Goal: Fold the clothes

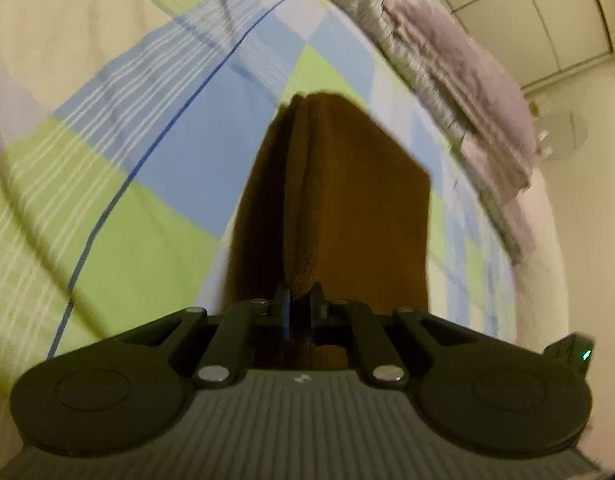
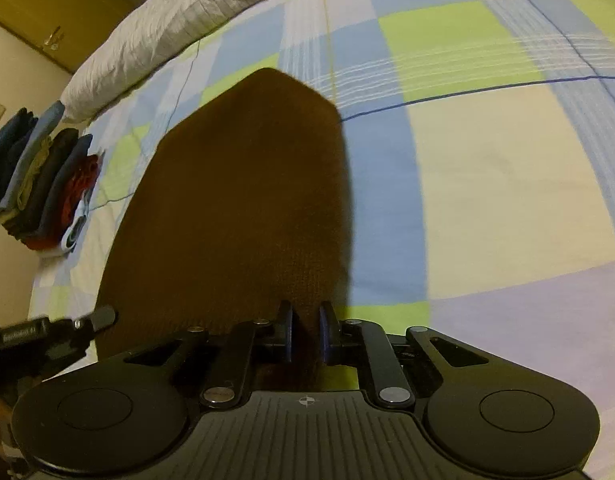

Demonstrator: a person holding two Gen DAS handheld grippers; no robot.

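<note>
Two grippers hold one brown garment above a checked bedsheet of blue, green and cream squares. From the right wrist view, the right gripper has its blue-padded jaws pinched on a corner of the cloth, which hangs away from the camera as a broad folded panel, its long axis running from the jaws toward a blunt far end. From the left wrist view, the left gripper is likewise clamped on the knit edge — here the garment shows as doubled layers with a seam between them, stretching straight ahead.

No writing is legible; a small label on the black device at the lower left of the right view is too blurred to read.

One pile of folded clothes — blue, dark and red pieces — sits at the bed's far edge, beside one grey quilt.
</note>
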